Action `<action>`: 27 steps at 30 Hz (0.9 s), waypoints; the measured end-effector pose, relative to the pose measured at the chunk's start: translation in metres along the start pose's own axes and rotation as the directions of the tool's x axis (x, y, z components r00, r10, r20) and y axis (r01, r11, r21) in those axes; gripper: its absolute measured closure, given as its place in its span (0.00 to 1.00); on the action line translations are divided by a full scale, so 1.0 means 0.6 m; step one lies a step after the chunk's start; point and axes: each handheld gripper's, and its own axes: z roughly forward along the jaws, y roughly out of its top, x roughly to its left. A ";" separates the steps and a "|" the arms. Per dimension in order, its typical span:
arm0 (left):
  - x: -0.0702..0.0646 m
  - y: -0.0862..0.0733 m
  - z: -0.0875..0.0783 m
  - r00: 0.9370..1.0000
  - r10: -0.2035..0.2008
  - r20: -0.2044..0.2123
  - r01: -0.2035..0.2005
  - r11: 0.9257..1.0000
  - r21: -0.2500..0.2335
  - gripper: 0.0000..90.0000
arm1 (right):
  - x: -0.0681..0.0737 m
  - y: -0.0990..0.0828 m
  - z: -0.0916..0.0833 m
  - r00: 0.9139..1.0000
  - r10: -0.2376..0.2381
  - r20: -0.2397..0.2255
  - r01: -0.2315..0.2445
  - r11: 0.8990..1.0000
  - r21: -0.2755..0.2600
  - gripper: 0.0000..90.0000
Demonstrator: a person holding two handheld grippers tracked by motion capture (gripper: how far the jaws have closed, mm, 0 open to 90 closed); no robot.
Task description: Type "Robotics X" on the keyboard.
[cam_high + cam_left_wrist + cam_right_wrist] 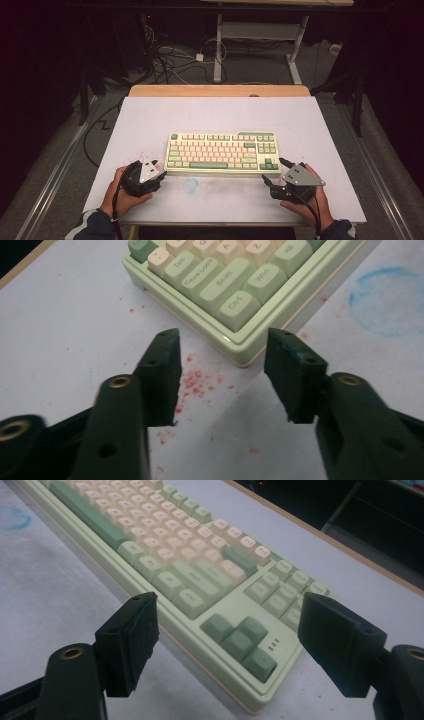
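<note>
A cream and green keyboard lies in the middle of the white table top. My left gripper rests at its front left corner. In the left gripper view that corner of the keyboard, with the Ctrl key, sits just ahead of my left gripper; the jaws stand apart and touch nothing. My right gripper is at the front right corner. In the right gripper view, my right gripper is open wide, and the arrow-key end of the keyboard lies between the jaws, clear of both.
A faint blue ring stain marks the sheet in front of the keyboard, between the two hands. Red specks dot the surface by the left gripper. The table's wooden far edge borders a dark floor with cables and a desk frame.
</note>
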 end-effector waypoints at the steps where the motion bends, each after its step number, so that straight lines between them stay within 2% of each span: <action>1: 0.001 0.004 0.000 1.000 -0.011 0.005 0.011 1.000 0.001 0.67 | 0.001 -0.002 -0.001 1.000 -0.003 -0.001 0.003 1.000 0.001 0.28; 4: 0.000 0.017 0.000 0.998 -0.051 0.035 0.051 0.999 -0.006 0.85 | 0.004 -0.006 0.000 1.000 -0.007 -0.006 0.007 1.000 0.013 0.28; 6: -0.001 0.025 0.001 0.998 -0.050 0.046 0.050 0.999 0.002 0.93 | 0.005 -0.006 0.002 1.000 -0.013 -0.002 0.013 1.000 0.017 0.28; 7: -0.002 0.030 0.002 0.996 -0.067 0.063 0.067 0.998 0.009 0.96 | 0.005 -0.006 0.003 1.000 -0.020 0.000 0.020 1.000 0.017 0.28; 15: -0.024 0.057 0.020 0.993 -0.052 0.107 0.050 0.999 0.021 0.97 | 0.005 -0.007 0.009 1.000 -0.023 -0.001 0.023 0.999 0.029 0.28; 21: -0.042 0.077 0.046 0.989 -0.026 0.146 0.022 0.999 0.028 0.97 | 0.006 -0.008 0.012 1.000 -0.026 -0.008 0.026 0.999 0.037 0.29; 27: -0.059 0.084 0.073 0.984 -0.022 0.176 0.014 0.999 0.047 0.97 | 0.006 -0.010 0.014 0.999 -0.029 -0.014 0.030 0.999 0.043 0.29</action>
